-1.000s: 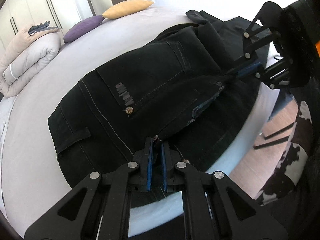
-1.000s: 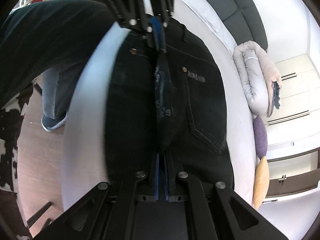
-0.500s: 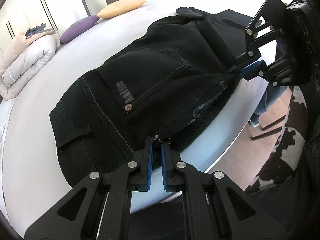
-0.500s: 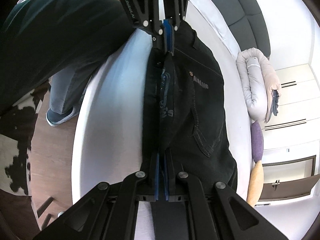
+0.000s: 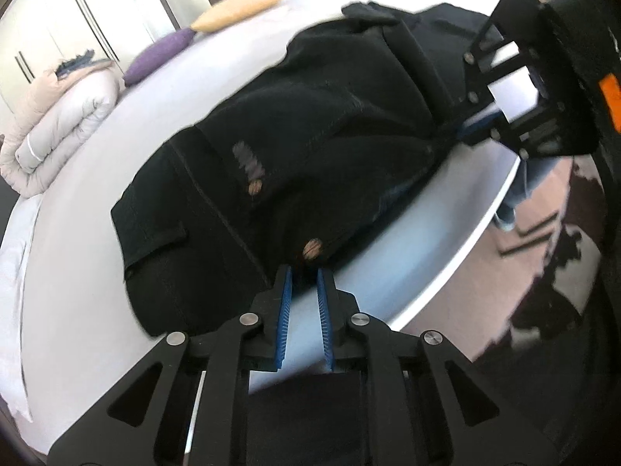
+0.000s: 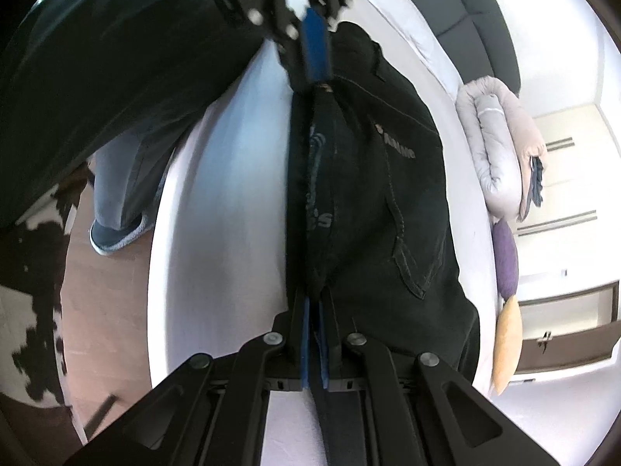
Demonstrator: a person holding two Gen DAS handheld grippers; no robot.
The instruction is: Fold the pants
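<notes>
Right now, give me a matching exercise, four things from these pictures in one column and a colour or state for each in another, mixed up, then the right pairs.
Things:
1. pants
2. rolled duvet
3. left gripper
4. right gripper

Colour or state:
A. pale, rolled up at the far side of the bed
B. jaws opening, waistband edge just off the tips
C. black, lying across the bed
D. shut on the pants

Pairs: 1-C, 2-A, 3-B, 4-D
</notes>
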